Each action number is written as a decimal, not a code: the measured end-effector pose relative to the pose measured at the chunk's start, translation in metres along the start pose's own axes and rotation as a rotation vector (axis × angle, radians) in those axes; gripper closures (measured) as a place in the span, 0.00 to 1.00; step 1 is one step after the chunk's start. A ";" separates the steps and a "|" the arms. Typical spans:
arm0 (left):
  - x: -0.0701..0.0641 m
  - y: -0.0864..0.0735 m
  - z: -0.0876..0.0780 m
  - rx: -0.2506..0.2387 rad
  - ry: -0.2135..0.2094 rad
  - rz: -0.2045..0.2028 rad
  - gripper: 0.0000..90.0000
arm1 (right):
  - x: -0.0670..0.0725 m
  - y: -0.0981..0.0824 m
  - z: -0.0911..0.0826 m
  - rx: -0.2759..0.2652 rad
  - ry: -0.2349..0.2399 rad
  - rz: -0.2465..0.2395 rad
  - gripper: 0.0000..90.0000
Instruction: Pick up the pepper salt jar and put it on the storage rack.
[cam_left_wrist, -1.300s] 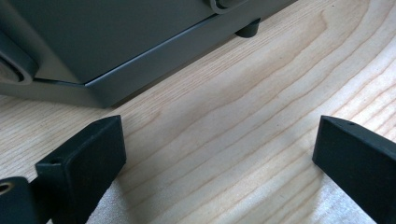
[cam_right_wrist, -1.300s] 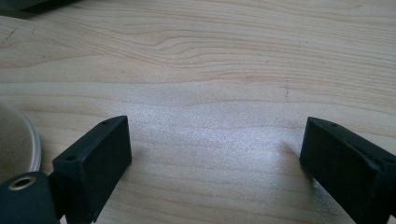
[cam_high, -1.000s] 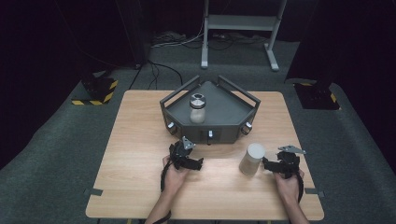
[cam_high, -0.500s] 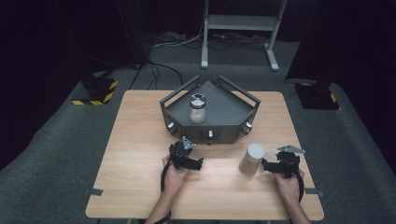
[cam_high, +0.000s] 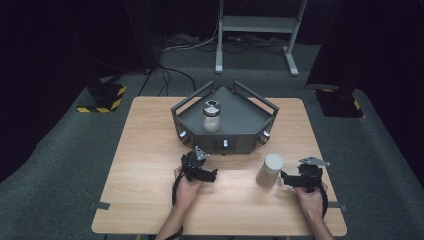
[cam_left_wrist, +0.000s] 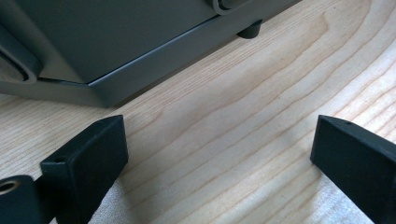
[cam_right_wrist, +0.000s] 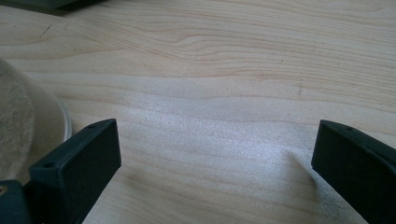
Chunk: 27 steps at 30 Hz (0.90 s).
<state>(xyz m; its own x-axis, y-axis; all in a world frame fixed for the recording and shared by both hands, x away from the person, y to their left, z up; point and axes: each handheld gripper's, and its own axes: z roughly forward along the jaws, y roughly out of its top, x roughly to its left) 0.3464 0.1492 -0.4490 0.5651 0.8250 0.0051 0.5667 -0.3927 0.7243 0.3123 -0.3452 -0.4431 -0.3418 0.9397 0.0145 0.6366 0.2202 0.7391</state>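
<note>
A grey three-cornered tray device (cam_high: 250, 125) stands at the table's middle back, with a jar of sandy fill (cam_high: 211, 116) upright on it. A second jar with a white lid (cam_high: 270, 170) stands on the bare wood in front of the device, to the right. My right gripper (cam_high: 287, 178) lies just right of this jar. Its jaws have just been opening and hold nothing. In the right gripper view the gripper (cam_right_wrist: 217, 154) is open over wood, with the jar (cam_right_wrist: 18, 126) beside its left jaw. My left gripper (cam_high: 208, 173) (cam_left_wrist: 219, 154) rests open and holds nothing, near the device's front wall (cam_left_wrist: 116, 42).
The wooden table (cam_high: 150, 150) has free room at left and along the front. Small knobs (cam_high: 225, 144) sit on the device's front wall. On the floor beyond the table are a metal stand (cam_high: 255, 25), cables and a black-and-yellow striped block (cam_high: 102, 97).
</note>
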 end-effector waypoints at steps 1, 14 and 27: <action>0.000 0.000 0.000 0.000 0.000 0.000 0.05 | -0.001 0.000 -0.001 0.002 0.004 -0.001 0.01; 0.000 0.000 0.000 -0.001 0.000 -0.002 0.05 | -0.006 -0.008 -0.014 0.007 0.059 -0.042 0.02; 0.000 0.000 0.000 -0.001 0.000 -0.003 0.05 | -0.004 -0.010 -0.024 0.002 0.142 -0.092 0.02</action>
<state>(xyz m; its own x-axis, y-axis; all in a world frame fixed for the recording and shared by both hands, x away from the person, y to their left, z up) 0.3462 0.1492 -0.4491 0.5633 0.8263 0.0024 0.5680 -0.3893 0.7251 0.2907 -0.3572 -0.4349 -0.4930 0.8690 0.0423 0.5993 0.3039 0.7405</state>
